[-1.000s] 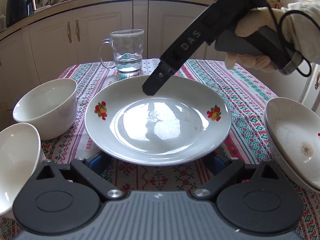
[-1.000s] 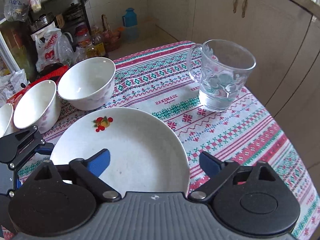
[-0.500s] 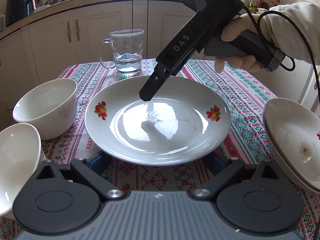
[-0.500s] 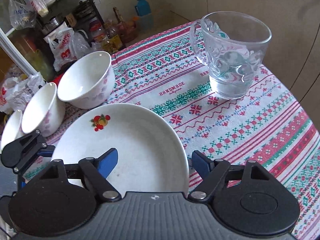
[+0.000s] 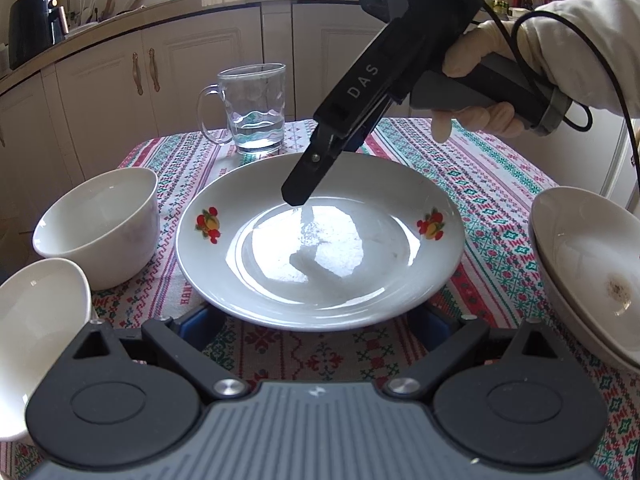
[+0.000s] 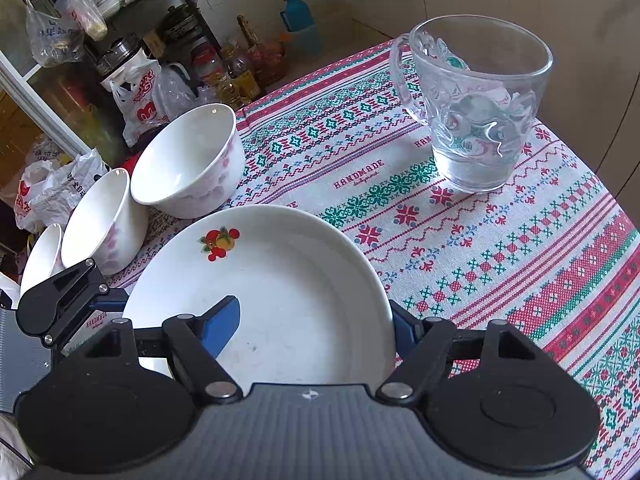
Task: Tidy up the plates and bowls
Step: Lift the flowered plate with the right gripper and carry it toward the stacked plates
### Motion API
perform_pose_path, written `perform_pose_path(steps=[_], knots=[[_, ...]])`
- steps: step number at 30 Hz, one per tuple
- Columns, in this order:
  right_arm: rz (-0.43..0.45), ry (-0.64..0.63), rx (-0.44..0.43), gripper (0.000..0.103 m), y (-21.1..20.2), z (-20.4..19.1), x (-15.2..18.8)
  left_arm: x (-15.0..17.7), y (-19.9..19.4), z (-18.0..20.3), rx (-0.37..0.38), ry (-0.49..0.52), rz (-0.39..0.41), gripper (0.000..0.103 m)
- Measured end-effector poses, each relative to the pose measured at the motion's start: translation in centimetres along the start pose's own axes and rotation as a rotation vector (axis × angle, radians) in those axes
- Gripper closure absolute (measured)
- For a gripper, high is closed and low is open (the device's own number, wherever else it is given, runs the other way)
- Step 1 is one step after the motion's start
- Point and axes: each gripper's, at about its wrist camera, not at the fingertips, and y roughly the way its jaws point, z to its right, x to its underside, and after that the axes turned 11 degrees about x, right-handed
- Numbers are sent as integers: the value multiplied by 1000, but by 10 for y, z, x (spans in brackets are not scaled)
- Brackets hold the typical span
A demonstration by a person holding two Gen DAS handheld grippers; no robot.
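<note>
A white plate with fruit decals (image 5: 320, 240) lies on the patterned tablecloth, also in the right wrist view (image 6: 280, 292). My left gripper (image 5: 320, 320) is open, its fingers low at the plate's near rim, mostly hidden under it. My right gripper (image 6: 316, 320) is open and straddles the plate's far rim: one blue pad (image 6: 222, 320) over the plate, the other outside the rim. Its finger (image 5: 304, 184) hangs above the plate. Two white bowls (image 5: 100, 224) (image 5: 36, 340) stand left. Stacked shallow dishes (image 5: 592, 268) stand right.
A glass mug with some water (image 5: 256, 108) stands behind the plate near the table's far edge, also in the right wrist view (image 6: 476, 108). A third bowl (image 6: 40, 256) stands at the left end of the bowl row. Kitchen cabinets lie beyond; bags and shelves beside the table.
My right gripper has moved down and closer over the plate's far rim, now straddling it. The left gripper, plate and bowls have not moved.
</note>
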Motion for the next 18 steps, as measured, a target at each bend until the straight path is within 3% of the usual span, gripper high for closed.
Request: perform_pose_path(steps=[18], knots=[[34,54,45,21,-40,-12,25,-5,-28,15,78,55,7,6]])
